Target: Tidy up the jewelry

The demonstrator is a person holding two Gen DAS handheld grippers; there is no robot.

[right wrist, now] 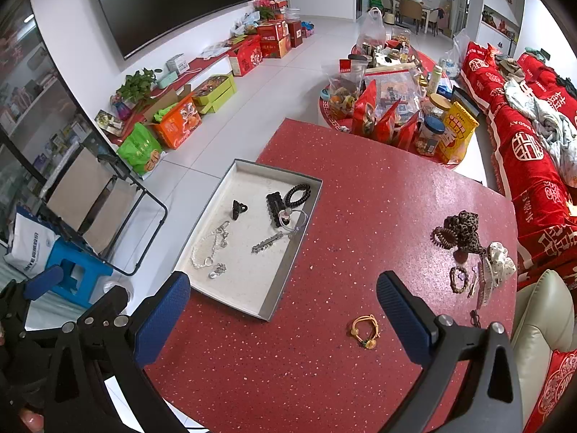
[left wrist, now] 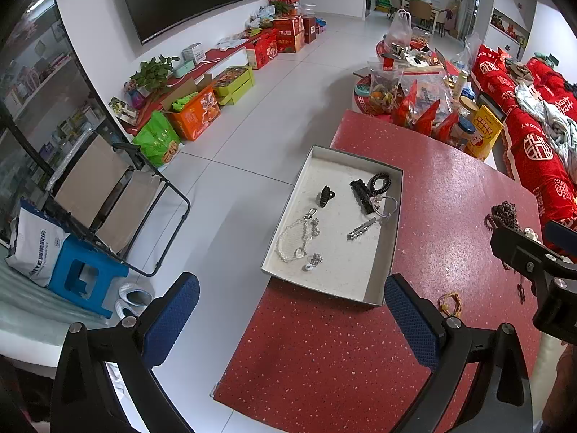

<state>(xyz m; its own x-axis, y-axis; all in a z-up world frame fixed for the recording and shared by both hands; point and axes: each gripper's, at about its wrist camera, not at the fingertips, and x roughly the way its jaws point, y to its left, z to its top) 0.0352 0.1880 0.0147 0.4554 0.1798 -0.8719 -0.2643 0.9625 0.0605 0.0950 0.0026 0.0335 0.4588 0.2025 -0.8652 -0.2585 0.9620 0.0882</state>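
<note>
A shallow grey tray [left wrist: 393, 216] [right wrist: 274, 299] lies on the red speckled table [left wrist: 324, 353] [right wrist: 360, 195]. It holds a black claw clip [left wrist: 325, 195] [right wrist: 238, 208], a black coil tie [left wrist: 380, 181] [right wrist: 298, 195], a silver barrette [left wrist: 361, 229] [right wrist: 267, 242] and a clear bead bracelet [left wrist: 293, 240] [right wrist: 205, 252]. A yellow cord bracelet [right wrist: 365, 331] [left wrist: 450, 303] lies loose on the table, between the right gripper's fingers in view. More hair ties and a leopard scrunchie [right wrist: 463, 231] sit at the table's right. My left gripper [left wrist: 292, 328] is open above the tray's near end. My right gripper [right wrist: 285, 321] is open, empty.
Snack bags and jars [right wrist: 404, 115] crowd the far table end. A red-covered sofa [right wrist: 533, 151] runs along the right. Left of the table are a white tiled floor, a folding chair [left wrist: 119, 195], a blue stool [left wrist: 84, 274] and gift boxes [left wrist: 194, 115].
</note>
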